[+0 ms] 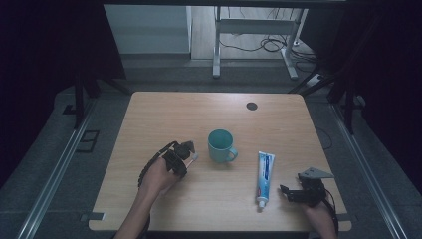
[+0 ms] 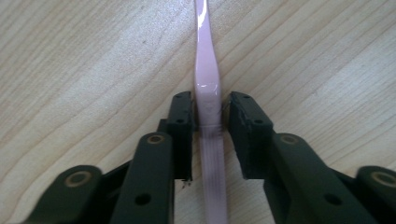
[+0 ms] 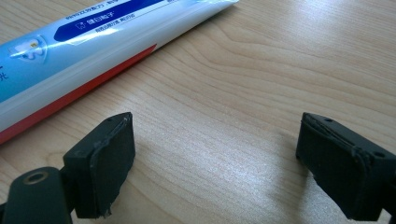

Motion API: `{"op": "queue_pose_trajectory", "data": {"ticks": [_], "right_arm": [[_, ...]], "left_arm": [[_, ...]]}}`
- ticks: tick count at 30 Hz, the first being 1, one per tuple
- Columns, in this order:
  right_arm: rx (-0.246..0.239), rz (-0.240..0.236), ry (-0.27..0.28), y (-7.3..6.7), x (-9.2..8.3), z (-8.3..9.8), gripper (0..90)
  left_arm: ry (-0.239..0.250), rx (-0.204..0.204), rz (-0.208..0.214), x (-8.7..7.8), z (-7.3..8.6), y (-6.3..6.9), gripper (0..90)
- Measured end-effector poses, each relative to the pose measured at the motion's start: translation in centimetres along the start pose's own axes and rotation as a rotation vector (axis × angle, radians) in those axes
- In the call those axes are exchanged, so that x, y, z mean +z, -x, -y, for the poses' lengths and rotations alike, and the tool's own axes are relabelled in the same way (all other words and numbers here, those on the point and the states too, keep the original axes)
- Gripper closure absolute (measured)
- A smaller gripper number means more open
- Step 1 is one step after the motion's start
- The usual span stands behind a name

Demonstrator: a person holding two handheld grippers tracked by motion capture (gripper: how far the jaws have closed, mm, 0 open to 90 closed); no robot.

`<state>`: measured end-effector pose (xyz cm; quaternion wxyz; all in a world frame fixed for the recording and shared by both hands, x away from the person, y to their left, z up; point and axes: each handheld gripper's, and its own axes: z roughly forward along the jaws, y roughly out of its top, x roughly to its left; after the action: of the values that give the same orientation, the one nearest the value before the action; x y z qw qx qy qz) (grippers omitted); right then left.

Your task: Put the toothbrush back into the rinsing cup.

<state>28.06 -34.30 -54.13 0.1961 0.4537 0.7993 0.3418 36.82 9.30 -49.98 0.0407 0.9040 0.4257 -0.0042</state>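
1. A pale pink toothbrush handle runs between the jaws of the left claw, which are closed in against its sides, over the wooden worktop.
2. In the high view, the left claw sits just left of a teal mug, near the worktop's middle.
3. A toothpaste tube lies right of the mug, cap toward the person.
4. The right claw rests beside the tube, jaws spread wide and empty.
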Motion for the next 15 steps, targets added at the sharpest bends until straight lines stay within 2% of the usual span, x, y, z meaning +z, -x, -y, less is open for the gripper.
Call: {"op": "queue_pose_trajectory", "data": {"ticks": [7, 15], "right_arm": [[0.0, 0.0, 0.0, 0.0, 0.0, 0.0, 11.8], [0.0, 0.0, 0.0, 0.0, 0.0, 0.0, 11.8]], "left_arm": [[-0.041, -0.02, 0.005, -0.02, -0.5, -0.25, 78.2], [-0.012, -0.007, 0.015, -0.09, -0.03, -0.46, 79.0]]}}
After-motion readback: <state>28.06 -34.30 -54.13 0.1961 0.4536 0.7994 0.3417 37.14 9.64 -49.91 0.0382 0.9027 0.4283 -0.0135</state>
